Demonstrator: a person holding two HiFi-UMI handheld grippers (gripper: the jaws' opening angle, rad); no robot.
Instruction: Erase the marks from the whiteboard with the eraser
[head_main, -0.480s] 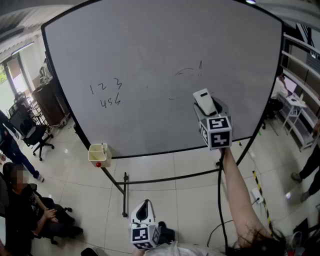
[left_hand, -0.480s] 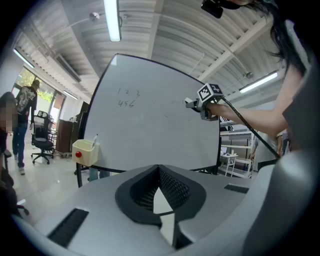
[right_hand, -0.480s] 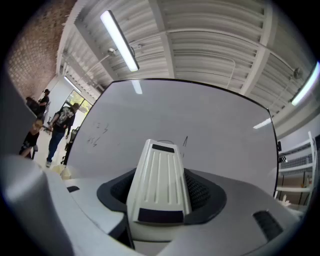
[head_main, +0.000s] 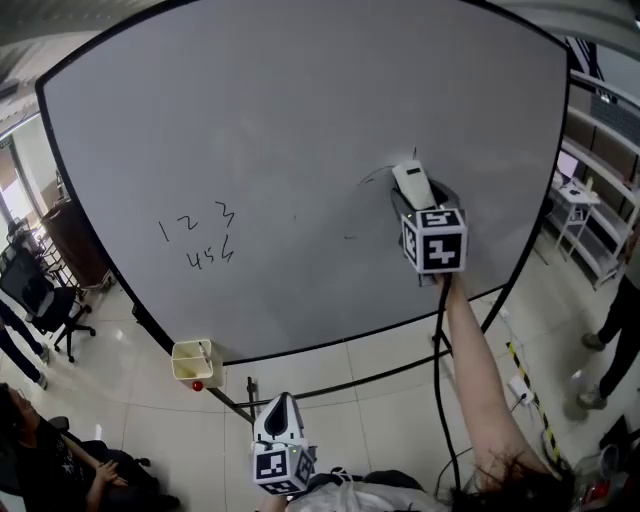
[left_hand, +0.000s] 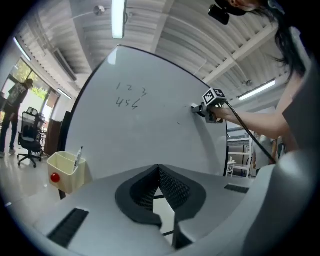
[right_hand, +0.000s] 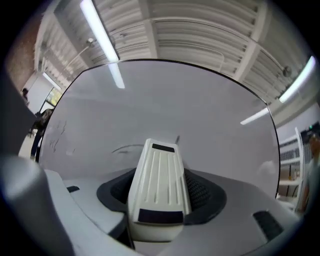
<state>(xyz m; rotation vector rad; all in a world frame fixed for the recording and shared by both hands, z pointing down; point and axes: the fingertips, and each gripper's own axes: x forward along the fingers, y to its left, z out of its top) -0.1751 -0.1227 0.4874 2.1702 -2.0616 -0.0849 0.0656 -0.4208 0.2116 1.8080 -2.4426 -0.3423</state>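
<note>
The whiteboard (head_main: 300, 120) carries the digits "1 2 3 / 4 5 6" (head_main: 197, 238) at its left. A faint arc mark (head_main: 375, 173) and a short stroke (head_main: 415, 155) lie near its middle. My right gripper (head_main: 415, 200) is shut on the white eraser (head_main: 411, 184), whose far end sits at the board just below and right of the arc. In the right gripper view the eraser (right_hand: 158, 182) fills the jaws, with the arc mark (right_hand: 127, 148) beyond it. My left gripper (head_main: 283, 408) hangs low, away from the board, shut on nothing.
A yellow tray (head_main: 191, 361) holding a marker and a red ball hangs at the board's lower left edge. The board's stand legs (head_main: 330, 378) cross the tiled floor. Office chairs (head_main: 30, 290) and people are at the left, and white shelving (head_main: 585, 215) at the right.
My right gripper has carried the eraser up the board, closer to the arc and the short stroke. The left gripper stays low and shut.
</note>
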